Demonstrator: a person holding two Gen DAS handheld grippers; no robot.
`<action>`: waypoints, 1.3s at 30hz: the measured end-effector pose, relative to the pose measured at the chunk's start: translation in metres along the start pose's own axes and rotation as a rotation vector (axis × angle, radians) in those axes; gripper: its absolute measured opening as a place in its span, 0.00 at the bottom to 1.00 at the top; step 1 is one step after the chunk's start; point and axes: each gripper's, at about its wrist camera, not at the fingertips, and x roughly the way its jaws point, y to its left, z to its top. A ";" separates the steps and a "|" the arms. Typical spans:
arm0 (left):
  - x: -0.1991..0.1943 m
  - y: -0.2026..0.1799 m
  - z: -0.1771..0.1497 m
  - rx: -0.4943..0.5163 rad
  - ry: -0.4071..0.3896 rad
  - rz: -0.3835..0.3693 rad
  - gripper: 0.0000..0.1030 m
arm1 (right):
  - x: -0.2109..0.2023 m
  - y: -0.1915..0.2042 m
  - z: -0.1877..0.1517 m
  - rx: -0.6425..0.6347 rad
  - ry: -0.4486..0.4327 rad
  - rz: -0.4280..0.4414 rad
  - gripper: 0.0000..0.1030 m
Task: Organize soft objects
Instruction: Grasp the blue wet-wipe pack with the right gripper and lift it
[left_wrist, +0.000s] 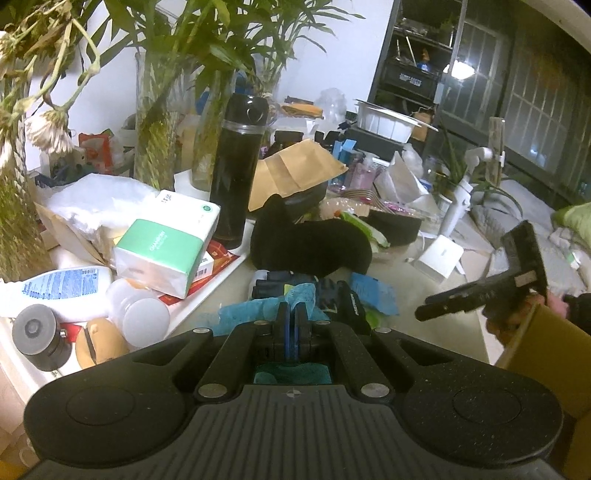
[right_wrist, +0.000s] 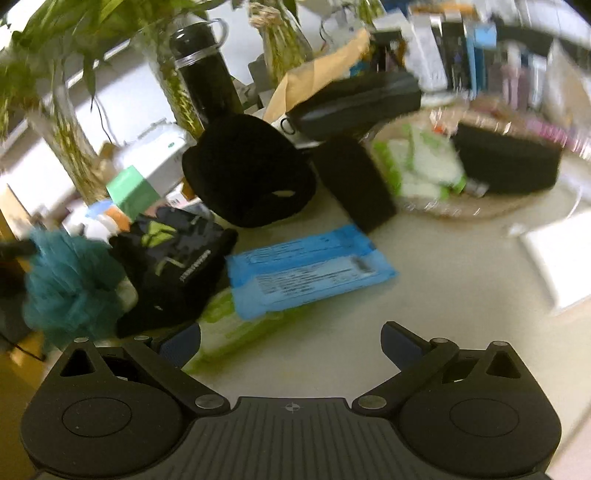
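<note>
Tongs of the left hand (left_wrist: 291, 314) are pressed together on a teal fluffy cloth (left_wrist: 258, 308), held just above the surface (left_wrist: 424, 343). The right tongs (right_wrist: 291, 347) stand spread wide with nothing between them, over the near edge of a blue packet (right_wrist: 310, 269). Left of the packet lies a dark glove (right_wrist: 177, 266); a black cap (right_wrist: 251, 173) lies farther.
</note>
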 end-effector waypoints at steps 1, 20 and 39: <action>0.000 0.000 0.000 -0.004 0.000 -0.002 0.02 | 0.004 -0.006 0.001 0.049 0.009 0.037 1.00; 0.003 -0.001 -0.001 -0.006 0.011 -0.009 0.02 | 0.058 -0.069 0.001 0.679 -0.021 0.244 0.33; -0.005 -0.002 0.012 0.003 -0.029 0.002 0.02 | 0.001 -0.066 0.009 0.669 -0.160 0.265 0.13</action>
